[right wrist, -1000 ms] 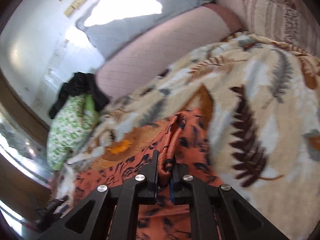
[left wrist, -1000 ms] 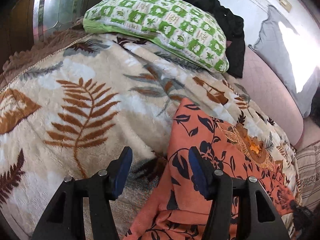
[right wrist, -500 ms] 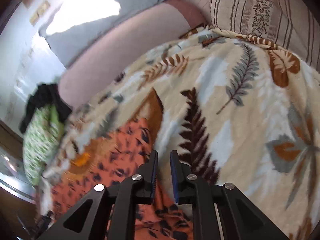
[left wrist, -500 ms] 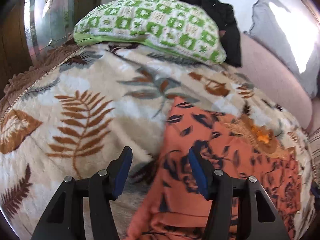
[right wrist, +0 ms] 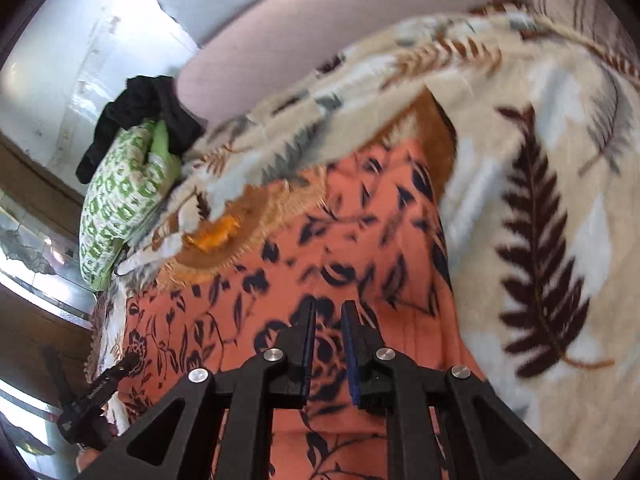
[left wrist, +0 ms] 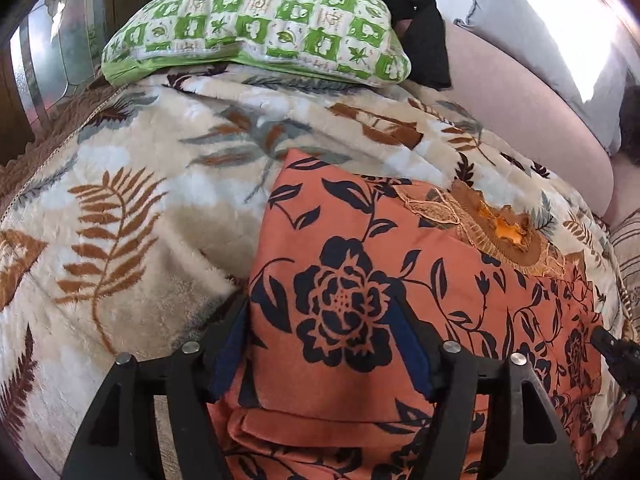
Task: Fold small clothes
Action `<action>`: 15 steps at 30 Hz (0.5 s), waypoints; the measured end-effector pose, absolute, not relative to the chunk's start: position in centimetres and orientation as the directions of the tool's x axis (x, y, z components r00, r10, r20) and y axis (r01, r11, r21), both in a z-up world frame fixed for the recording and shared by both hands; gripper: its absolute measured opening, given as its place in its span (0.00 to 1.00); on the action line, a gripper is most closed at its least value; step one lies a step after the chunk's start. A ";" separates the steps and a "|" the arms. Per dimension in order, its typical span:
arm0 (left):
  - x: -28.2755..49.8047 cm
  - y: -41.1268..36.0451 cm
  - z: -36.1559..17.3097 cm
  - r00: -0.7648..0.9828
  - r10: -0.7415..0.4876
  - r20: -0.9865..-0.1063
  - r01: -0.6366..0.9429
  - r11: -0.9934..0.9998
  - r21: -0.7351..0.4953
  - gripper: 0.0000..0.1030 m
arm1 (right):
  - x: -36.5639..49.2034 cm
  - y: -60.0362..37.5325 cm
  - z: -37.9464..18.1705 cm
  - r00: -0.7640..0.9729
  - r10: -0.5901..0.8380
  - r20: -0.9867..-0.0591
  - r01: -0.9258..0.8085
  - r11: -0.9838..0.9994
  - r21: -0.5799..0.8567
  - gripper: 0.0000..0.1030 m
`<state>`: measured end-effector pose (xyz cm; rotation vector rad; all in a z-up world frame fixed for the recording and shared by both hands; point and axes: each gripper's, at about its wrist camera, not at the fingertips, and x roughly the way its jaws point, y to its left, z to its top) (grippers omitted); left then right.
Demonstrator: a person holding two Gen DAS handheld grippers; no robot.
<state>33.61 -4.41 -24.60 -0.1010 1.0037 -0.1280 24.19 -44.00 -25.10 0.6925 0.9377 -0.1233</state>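
An orange garment [left wrist: 400,240] with dark blue flowers lies folded flat on a leaf-patterned fleece blanket [left wrist: 120,200]. Its brown embroidered neck piece [left wrist: 500,236] faces the far right. My left gripper [left wrist: 318,300] straddles the garment's near left part. Its jaws are opening, with the cloth between the blue pads and not pinched. In the right wrist view the garment [right wrist: 360,220] lies under my right gripper [right wrist: 329,306]. Those jaws stand a narrow gap apart with nothing between them.
A green checked pillow [left wrist: 256,24] and a black garment [left wrist: 420,20] lie at the blanket's far end. A pink padded edge [left wrist: 520,100] and a grey pillow [left wrist: 560,20] run along the right. A striped cushion [left wrist: 628,248] sits at the right edge.
My right gripper let go of the cloth fold it pinched and swung back over the flat garment. My left gripper moved onto the garment and its jaws widened around it.
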 end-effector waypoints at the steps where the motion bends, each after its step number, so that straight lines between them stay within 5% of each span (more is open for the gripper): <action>1: 33.8 -4.7 -25.2 0.512 -0.149 -0.846 0.067 0.989 -0.134 0.75 | 24.5 -43.9 -25.4 0.594 0.173 -0.785 0.394 0.789 0.471 0.16; 7: 34.4 -5.0 -26.0 0.470 -0.133 -0.872 0.065 0.991 -0.116 0.77 | 25.5 -43.1 -26.1 0.546 0.167 -0.821 0.403 0.806 0.432 0.15; 15: 32.2 -6.2 -24.2 0.532 -0.143 -0.834 0.141 0.987 -0.079 0.77 | 24.1 -33.9 -24.0 0.531 0.412 -0.741 0.082 0.845 0.528 0.15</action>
